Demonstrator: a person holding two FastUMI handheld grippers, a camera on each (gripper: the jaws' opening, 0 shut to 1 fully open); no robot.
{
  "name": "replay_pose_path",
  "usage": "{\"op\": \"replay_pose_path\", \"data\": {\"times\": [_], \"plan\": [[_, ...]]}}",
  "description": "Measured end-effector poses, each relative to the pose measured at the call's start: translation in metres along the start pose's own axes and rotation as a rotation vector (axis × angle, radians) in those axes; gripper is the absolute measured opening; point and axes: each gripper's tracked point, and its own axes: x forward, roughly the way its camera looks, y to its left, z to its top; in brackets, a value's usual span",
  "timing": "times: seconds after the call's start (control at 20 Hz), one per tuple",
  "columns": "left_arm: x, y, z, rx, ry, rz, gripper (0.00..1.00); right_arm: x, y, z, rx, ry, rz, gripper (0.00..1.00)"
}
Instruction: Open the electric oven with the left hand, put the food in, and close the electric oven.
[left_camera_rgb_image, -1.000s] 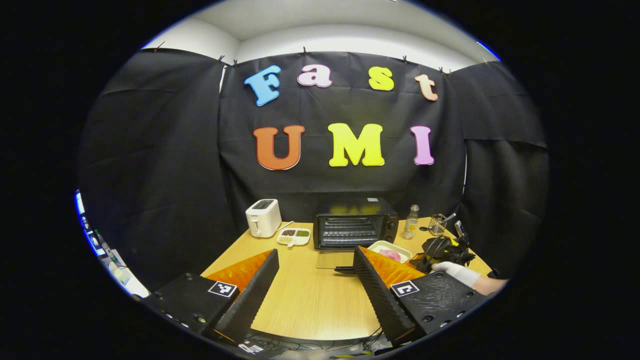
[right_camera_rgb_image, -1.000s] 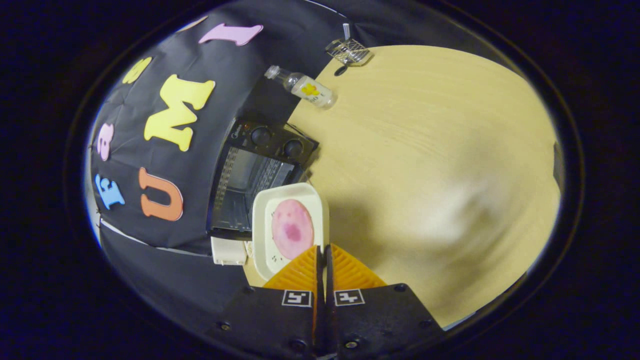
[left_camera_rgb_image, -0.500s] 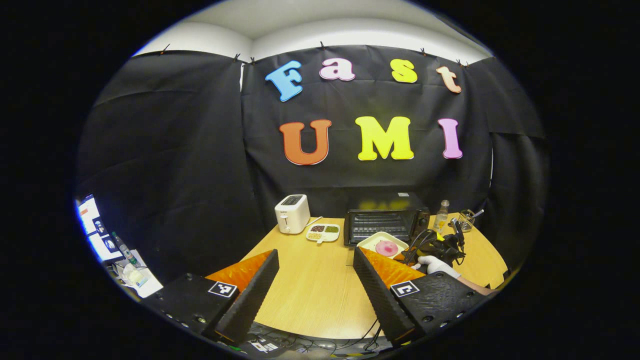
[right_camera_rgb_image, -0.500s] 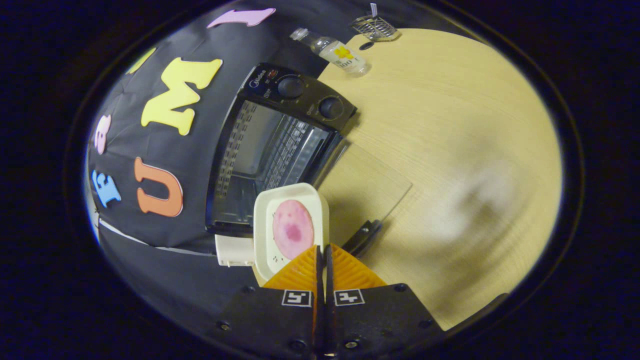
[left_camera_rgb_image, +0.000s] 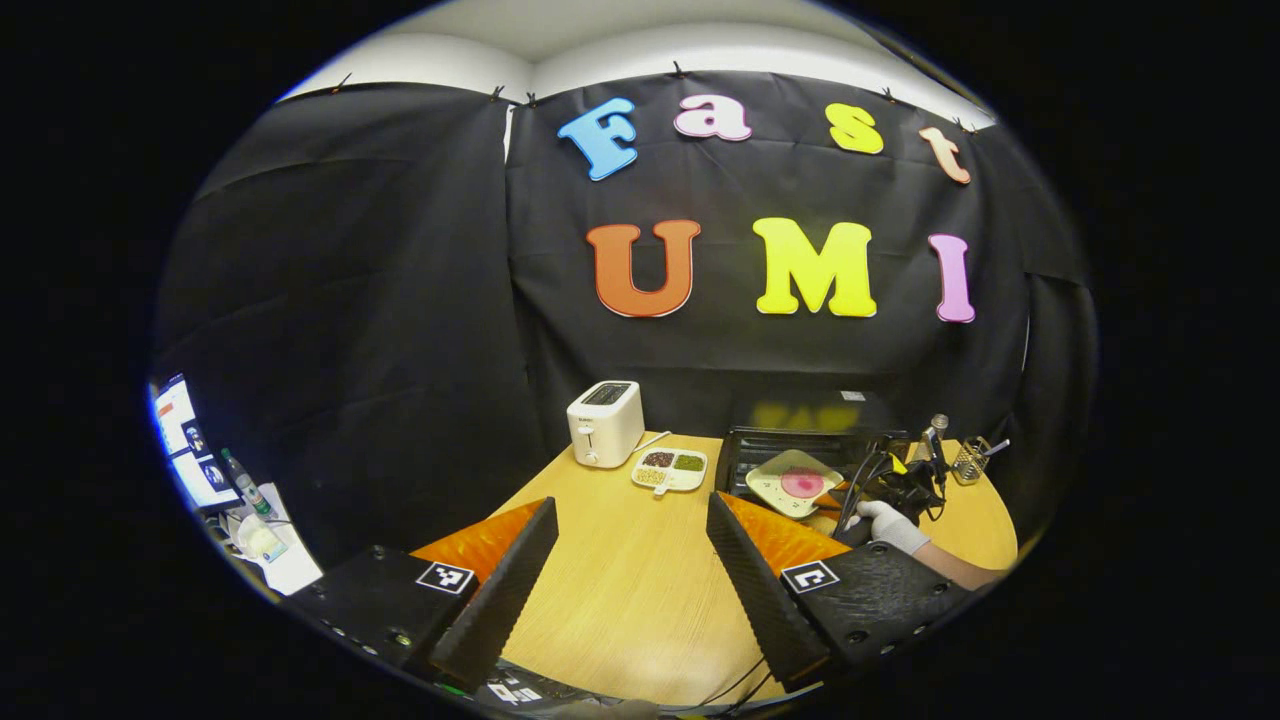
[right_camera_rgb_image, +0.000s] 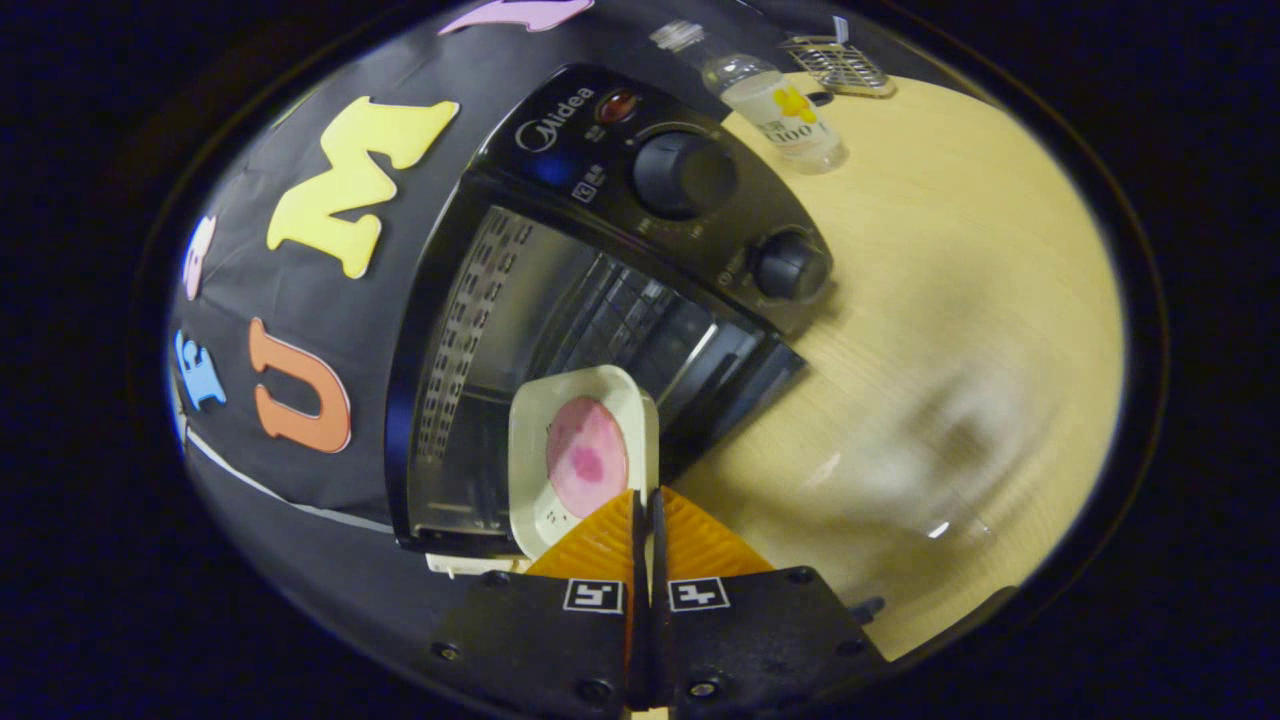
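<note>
In the right gripper view my right gripper (right_camera_rgb_image: 645, 500) is shut on the rim of a white tray (right_camera_rgb_image: 530, 470) that carries a pink round piece of food (right_camera_rgb_image: 587, 455). The tray hangs right at the mouth of the black electric oven (right_camera_rgb_image: 560, 290), whose glass door lies folded down on the table. In the left gripper view my left gripper (left_camera_rgb_image: 630, 520) stands open over the table with nothing between its fingers. Farther off there, a gloved hand (left_camera_rgb_image: 885, 522) holds the right gripper, with the tray (left_camera_rgb_image: 795, 480) tilted in front of the oven (left_camera_rgb_image: 800, 440).
A white toaster (left_camera_rgb_image: 603, 422) and a divided dish of snacks (left_camera_rgb_image: 668, 467) stand left of the oven. A small bottle (right_camera_rgb_image: 775, 95) and a wire holder (right_camera_rgb_image: 840, 62) stand beyond the oven's knob side. Bare wooden table (left_camera_rgb_image: 620, 580) lies under the left gripper.
The right gripper has carried the tray closer, up to the oven's opening. The left gripper has drawn back and swung left, staying open.
</note>
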Motion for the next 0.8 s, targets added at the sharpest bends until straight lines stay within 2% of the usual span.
{"op": "replay_pose_path", "data": {"times": [0.2,0.35,0.45,0.6,0.65,0.8], "plan": [[0.021,-0.008,-0.005,-0.036,0.034,-0.008,0.96,0.012,0.009,0.031,-0.056,-0.085,0.039,0.04],[0.024,-0.007,-0.003,-0.029,0.009,-0.014,0.96,0.017,0.028,0.035,-0.063,-0.098,0.119,0.08],[0.023,-0.007,-0.007,-0.037,0.008,-0.032,0.96,0.011,0.028,0.039,-0.064,-0.109,0.117,0.33],[0.012,-0.001,-0.003,-0.042,-0.022,-0.083,0.96,-0.027,0.025,0.038,-0.117,-0.145,0.097,0.48],[0.009,0.001,-0.003,-0.047,-0.032,-0.105,0.96,-0.047,0.026,0.036,-0.145,-0.160,0.098,0.60],[0.002,0.006,-0.005,-0.054,-0.059,-0.163,0.96,-0.112,0.022,0.030,-0.287,-0.205,0.079,0.77]]}}
